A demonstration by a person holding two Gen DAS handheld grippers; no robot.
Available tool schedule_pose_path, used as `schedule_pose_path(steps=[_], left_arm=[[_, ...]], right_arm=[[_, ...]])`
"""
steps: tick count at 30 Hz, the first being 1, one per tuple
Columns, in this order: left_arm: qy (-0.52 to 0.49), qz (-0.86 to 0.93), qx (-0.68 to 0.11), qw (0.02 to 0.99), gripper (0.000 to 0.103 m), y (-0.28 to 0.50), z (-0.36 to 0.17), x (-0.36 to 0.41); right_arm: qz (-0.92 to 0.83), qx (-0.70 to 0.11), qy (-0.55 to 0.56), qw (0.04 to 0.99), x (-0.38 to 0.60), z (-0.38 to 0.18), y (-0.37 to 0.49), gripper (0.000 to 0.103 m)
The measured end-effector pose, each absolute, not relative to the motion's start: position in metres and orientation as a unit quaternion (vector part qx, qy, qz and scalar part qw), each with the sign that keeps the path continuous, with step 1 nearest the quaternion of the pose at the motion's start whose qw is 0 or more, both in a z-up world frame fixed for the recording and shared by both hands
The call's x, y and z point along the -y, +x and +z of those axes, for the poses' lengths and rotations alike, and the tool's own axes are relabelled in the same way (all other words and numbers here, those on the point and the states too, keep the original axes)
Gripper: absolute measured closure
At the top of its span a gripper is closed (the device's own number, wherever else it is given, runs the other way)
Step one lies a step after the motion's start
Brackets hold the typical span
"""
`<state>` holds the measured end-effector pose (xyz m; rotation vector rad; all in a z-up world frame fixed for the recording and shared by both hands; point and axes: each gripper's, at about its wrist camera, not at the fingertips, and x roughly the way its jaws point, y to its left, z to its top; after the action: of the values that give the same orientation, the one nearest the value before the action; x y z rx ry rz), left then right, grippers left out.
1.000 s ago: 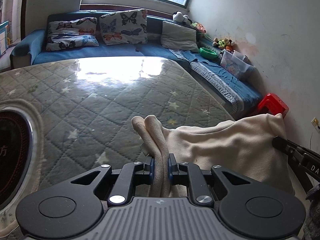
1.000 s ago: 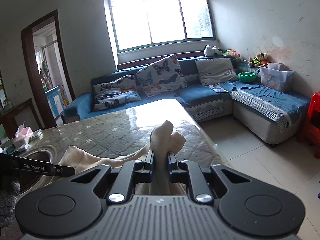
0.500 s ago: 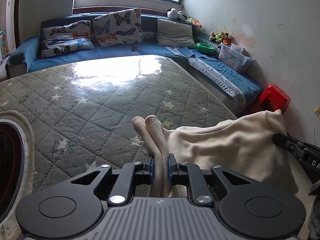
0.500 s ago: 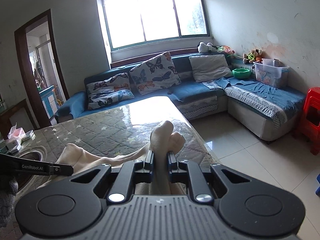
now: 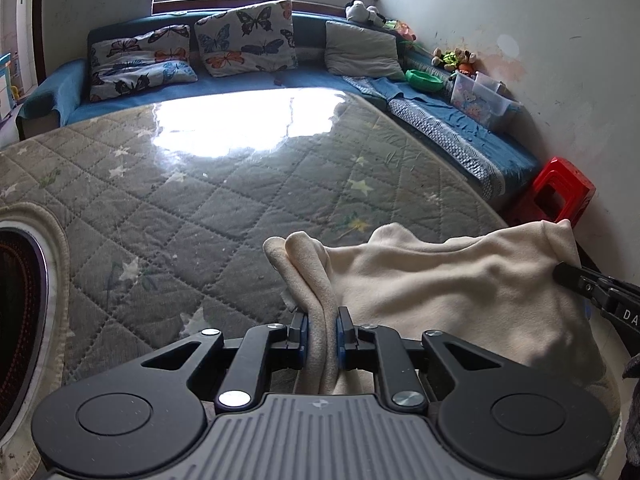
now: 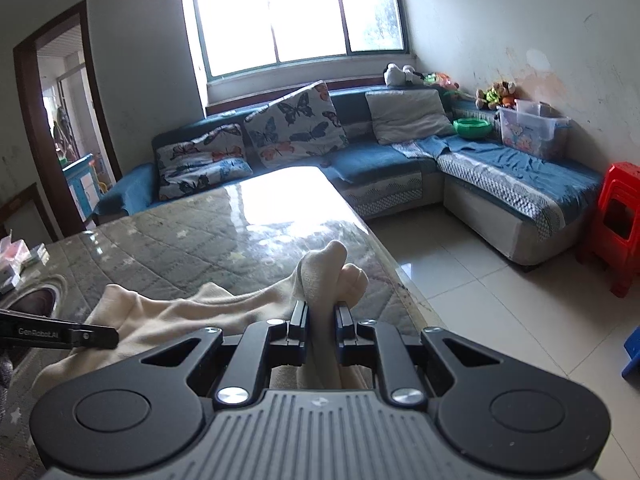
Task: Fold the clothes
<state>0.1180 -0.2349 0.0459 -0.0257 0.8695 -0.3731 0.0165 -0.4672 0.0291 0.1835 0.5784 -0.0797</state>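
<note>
A cream fleece garment (image 5: 448, 288) is stretched between my two grippers above the near edge of a quilted grey table (image 5: 224, 200). My left gripper (image 5: 322, 324) is shut on one bunched corner of it. My right gripper (image 6: 322, 314) is shut on the other bunched corner (image 6: 332, 272), near the table's right edge. The garment (image 6: 168, 320) sags between them. The right gripper's finger shows at the right of the left wrist view (image 5: 596, 292). The left gripper's finger shows at the left of the right wrist view (image 6: 60, 334).
A round dark inset (image 5: 16, 320) sits in the table at the left. A blue corner sofa (image 6: 384, 160) with butterfly cushions (image 6: 296, 124) stands beyond the table. A red plastic stool (image 6: 620, 220) stands on the tiled floor (image 6: 480, 288) to the right.
Both grippers have moved forward over the table with the garment still held. The far sofa and the window sit closer and higher in both views.
</note>
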Motion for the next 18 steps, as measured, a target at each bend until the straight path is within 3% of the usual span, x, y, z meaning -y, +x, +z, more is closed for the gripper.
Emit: schedule_pose_path(steps=[14, 18], left_arm=[[-0.009, -0.198, -0.431, 0.88, 0.088, 0.102, 0.039, 0.22], [-0.017, -0.193, -0.434, 0.88, 0.081, 0.104, 0.04, 0.215]], right_arm=[[-0.046, -0.327, 0.068, 0.941, 0.464, 0.002, 0.02, 0.09], [-0.046, -0.331, 0.065, 0.94, 0.463, 0.002, 0.024, 0.087]])
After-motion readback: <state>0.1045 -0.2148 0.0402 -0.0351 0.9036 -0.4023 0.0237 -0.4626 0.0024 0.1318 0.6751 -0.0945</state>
